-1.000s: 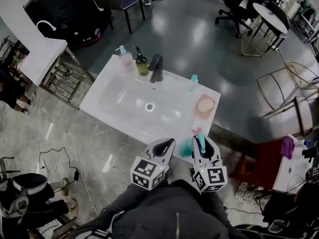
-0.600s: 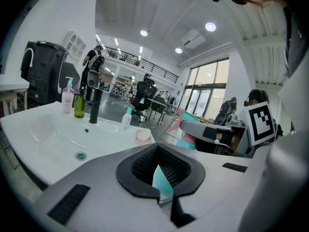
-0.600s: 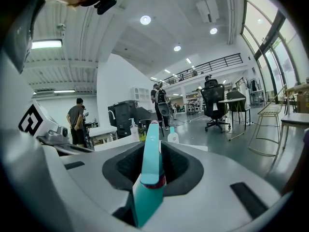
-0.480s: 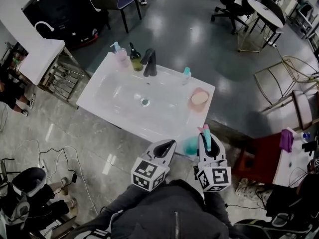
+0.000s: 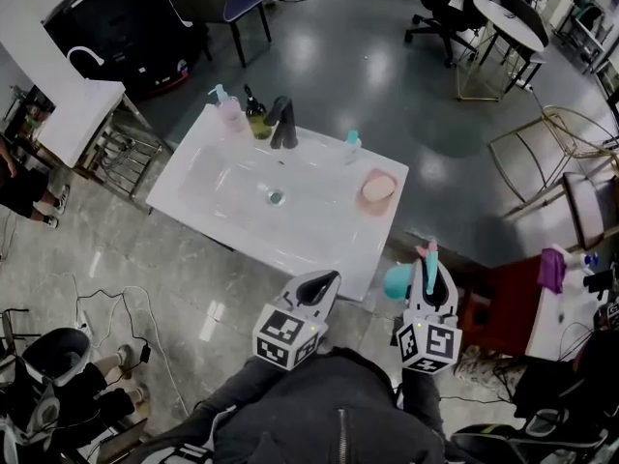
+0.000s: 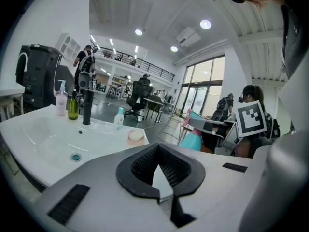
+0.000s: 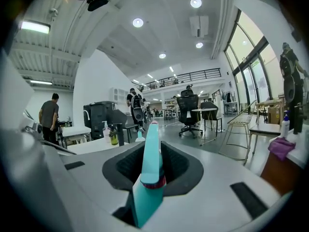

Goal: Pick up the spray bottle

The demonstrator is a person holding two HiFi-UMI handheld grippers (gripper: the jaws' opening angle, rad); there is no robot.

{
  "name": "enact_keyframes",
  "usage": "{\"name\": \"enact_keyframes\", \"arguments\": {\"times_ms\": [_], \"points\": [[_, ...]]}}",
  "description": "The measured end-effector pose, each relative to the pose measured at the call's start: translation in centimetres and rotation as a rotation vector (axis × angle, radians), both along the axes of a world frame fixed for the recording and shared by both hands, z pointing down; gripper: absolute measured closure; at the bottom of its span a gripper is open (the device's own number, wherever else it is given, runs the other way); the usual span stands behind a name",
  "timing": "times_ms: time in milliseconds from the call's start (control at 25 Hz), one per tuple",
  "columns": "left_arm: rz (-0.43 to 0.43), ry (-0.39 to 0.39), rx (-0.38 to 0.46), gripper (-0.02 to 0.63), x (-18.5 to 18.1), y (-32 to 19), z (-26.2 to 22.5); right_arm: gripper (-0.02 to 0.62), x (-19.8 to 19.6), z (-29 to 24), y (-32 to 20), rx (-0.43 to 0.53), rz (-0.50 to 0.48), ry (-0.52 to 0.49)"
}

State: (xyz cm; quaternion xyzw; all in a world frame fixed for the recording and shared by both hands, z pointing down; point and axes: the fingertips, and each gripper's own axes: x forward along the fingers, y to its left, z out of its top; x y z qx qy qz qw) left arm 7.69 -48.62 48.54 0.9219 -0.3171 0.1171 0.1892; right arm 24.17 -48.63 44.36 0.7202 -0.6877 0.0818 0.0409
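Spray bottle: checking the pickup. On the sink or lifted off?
Lifted off: right tongs clamp the spray bottle, clear of the sink.

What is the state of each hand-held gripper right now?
Left hand-held gripper: closed, holding nothing.
Right hand-held gripper: closed on the teal plastic spray bottle.

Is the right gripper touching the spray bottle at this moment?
Touching. The right gripper view shows the right gripper with its jaws clamped on the teal spray bottle.
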Motion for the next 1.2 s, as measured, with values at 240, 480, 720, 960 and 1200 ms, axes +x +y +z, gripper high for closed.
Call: {"name": "enact_keyframes", "arguments": {"times_ms": [240,480,720,960,1200], "points": [[-0.049,0.004,-0.017,0.598,-0.9,-0.9,0.3,0.511,2.4,0.2,0.2,-0.009,0.044,0.021],[-0.058,0.012,-0.031,0.598,-1.0,-1.1,0.5,0.511,3.4,0.1,0.7,-0.016,0.067,0.028],[-0.049,0.017,-0.036,0.598,-0.6,-0.9,0.7,0.511,3.7,0.6,1.2,-0.025,0.074,0.02],[-0.065,0.019,-0.052,0.598,-0.8,-0.5,0.8,0.511,4.0,0.5,1.4,-0.031,0.07,0.024],[-0.071,0.018,-0.051,0.598,-0.8,-0.4,0.8,0.511,3.5,0.7,1.6,-0.032,0.056,0.007]]}}
